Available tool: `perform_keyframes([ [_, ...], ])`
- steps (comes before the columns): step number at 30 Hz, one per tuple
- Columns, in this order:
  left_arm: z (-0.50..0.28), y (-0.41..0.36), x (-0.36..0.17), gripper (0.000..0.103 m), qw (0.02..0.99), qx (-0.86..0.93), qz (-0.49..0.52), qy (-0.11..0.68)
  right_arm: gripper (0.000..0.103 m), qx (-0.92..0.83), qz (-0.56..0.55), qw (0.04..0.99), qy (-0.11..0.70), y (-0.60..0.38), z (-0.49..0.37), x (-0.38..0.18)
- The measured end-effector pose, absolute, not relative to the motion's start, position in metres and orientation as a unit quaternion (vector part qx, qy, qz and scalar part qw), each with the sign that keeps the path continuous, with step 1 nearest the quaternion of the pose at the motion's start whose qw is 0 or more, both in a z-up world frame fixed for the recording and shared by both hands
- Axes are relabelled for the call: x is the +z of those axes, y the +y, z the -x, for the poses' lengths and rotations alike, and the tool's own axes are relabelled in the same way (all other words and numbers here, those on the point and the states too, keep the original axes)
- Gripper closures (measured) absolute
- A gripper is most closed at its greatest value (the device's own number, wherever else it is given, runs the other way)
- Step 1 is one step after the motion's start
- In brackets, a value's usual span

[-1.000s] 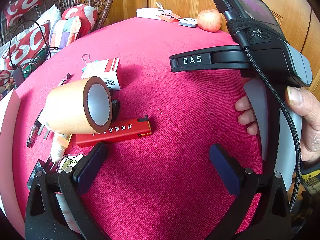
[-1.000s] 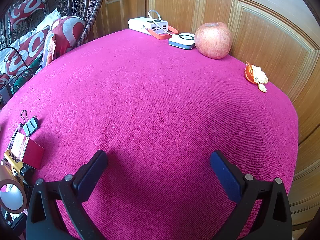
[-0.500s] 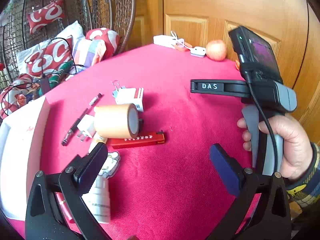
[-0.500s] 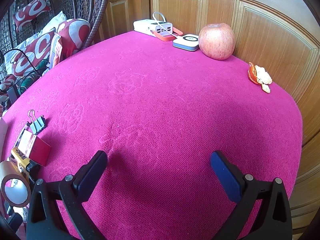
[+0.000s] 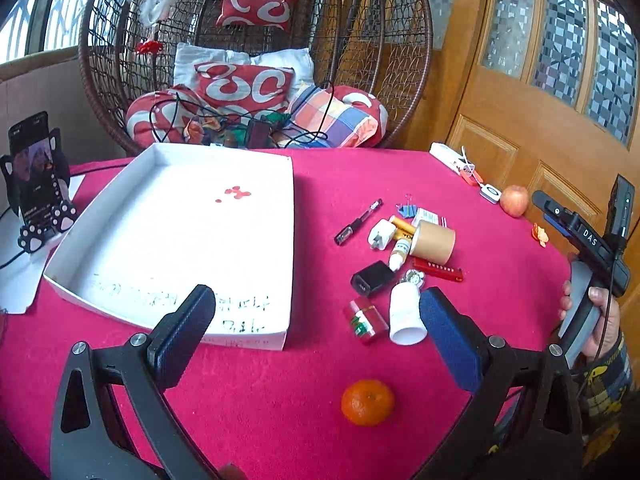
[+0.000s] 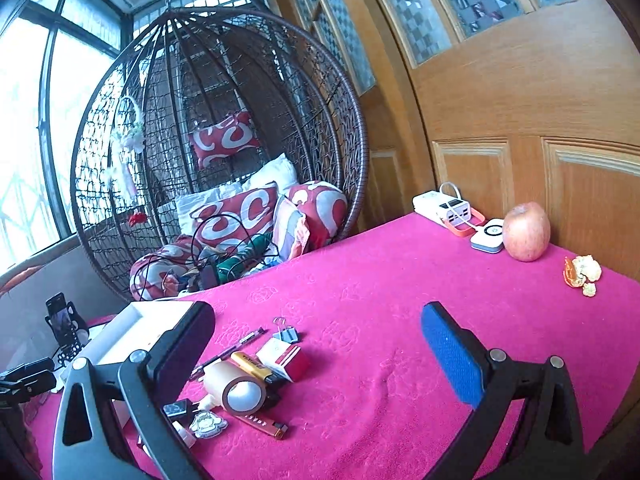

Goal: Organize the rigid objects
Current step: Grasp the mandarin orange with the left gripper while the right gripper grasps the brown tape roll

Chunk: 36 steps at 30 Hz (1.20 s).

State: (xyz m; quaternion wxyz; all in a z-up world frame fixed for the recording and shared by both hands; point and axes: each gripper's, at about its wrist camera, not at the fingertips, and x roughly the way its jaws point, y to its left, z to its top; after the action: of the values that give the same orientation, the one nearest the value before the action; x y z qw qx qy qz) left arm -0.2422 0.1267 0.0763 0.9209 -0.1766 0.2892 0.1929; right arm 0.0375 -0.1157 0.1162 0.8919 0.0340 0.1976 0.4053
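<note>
Rising away from the red tablecloth (image 5: 280,400), both tools now see more: left gripper (image 5: 316,344) and right gripper (image 6: 320,356) stay wide and empty. Small rigid objects, like the brown tape roll (image 5: 434,242), lie just beside the empty white cardboard tray (image 5: 180,240), so sorting has not begun.

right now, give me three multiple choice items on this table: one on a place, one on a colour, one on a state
1. Where does the orange sit?
A. inside the white tray
B. on the cloth in front of the pile of small items
C. beside the apple

2. What colour is the cloth on the table?
A. green
B. grey
C. magenta red

3. How is the left claw?
A. open, holding nothing
B. shut on the pen
C. shut on the tape roll

Answers:
1 B: it sits alone on the cloth, nearer the camera than the pile, outside the white tray.
2 C: the cloth is magenta red all over.
3 A: its fingers stand wide apart with only table between them.
</note>
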Motion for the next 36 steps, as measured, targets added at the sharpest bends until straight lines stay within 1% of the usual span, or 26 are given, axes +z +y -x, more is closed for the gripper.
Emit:
perform_keyframes([
  [3, 0.236, 0.102, 0.051, 0.000, 0.908, 0.173, 0.167, 0.343, 0.000, 0.428, 0.010, 0.879, 0.210, -0.098, -0.024, 0.108],
  [7, 0.217, 0.066, 0.024, 0.001, 0.904, 0.131, 0.127, 0.387, 0.000, 0.456, 0.059, 0.853, 0.248, -0.076, -0.017, 0.089],
  [8, 0.212, 0.060, 0.019, 0.001, 0.902, 0.129, 0.117, 0.396, 0.000, 0.461, 0.071, 0.846, 0.258, -0.071, -0.017, 0.084],
  [9, 0.207, 0.057, 0.016, 0.006, 0.899, 0.127, 0.113, 0.403, 0.000, 0.466, 0.081, 0.840, 0.266, -0.067, -0.018, 0.080],
  [11, 0.200, 0.058, 0.008, 0.010, 0.894, 0.119, 0.120, 0.416, 0.001, 0.473, 0.093, 0.832, 0.273, -0.060, -0.019, 0.077],
  [13, 0.195, 0.063, 0.001, 0.023, 0.888, 0.120, 0.128, 0.424, 0.001, 0.483, 0.106, 0.827, 0.269, -0.052, -0.020, 0.078],
  [14, 0.196, 0.064, 0.001, 0.034, 0.890, 0.132, 0.118, 0.421, 0.001, 0.487, 0.116, 0.824, 0.266, -0.047, -0.020, 0.079],
  [15, 0.196, 0.064, 0.001, 0.047, 0.889, 0.141, 0.111, 0.422, 0.001, 0.490, 0.125, 0.821, 0.265, -0.039, -0.020, 0.078],
  [17, 0.198, 0.068, 0.002, 0.059, 0.889, 0.147, 0.112, 0.419, 0.001, 0.500, 0.144, 0.811, 0.269, -0.023, -0.021, 0.076],
  [18, 0.200, 0.070, 0.002, 0.061, 0.889, 0.147, 0.116, 0.417, 0.002, 0.506, 0.154, 0.803, 0.273, -0.014, -0.021, 0.074],
  [22, 0.204, 0.072, 0.002, 0.062, 0.892, 0.147, 0.120, 0.411, 0.003, 0.515, 0.206, 0.781, 0.285, 0.017, -0.021, 0.060],
  [23, 0.205, 0.071, 0.002, 0.062, 0.892, 0.147, 0.117, 0.410, 0.006, 0.516, 0.220, 0.776, 0.289, 0.023, -0.020, 0.056],
  [24, 0.205, 0.071, 0.002, 0.063, 0.893, 0.148, 0.116, 0.410, 0.010, 0.513, 0.235, 0.770, 0.297, 0.028, -0.019, 0.051],
  [26, 0.207, 0.072, 0.002, 0.063, 0.894, 0.147, 0.121, 0.406, 0.034, 0.497, 0.263, 0.767, 0.309, 0.034, -0.019, 0.041],
  [27, 0.208, 0.073, 0.002, 0.063, 0.894, 0.147, 0.125, 0.404, 0.037, 0.497, 0.266, 0.764, 0.313, 0.033, -0.019, 0.038],
  [30, 0.210, 0.078, 0.004, 0.063, 0.894, 0.150, 0.136, 0.400, 0.037, 0.512, 0.235, 0.758, 0.330, 0.022, -0.021, 0.038],
  [36, 0.220, 0.084, 0.017, 0.063, 0.902, 0.165, 0.143, 0.371, 0.037, 0.527, 0.175, 0.774, 0.306, -0.002, -0.010, 0.068],
])
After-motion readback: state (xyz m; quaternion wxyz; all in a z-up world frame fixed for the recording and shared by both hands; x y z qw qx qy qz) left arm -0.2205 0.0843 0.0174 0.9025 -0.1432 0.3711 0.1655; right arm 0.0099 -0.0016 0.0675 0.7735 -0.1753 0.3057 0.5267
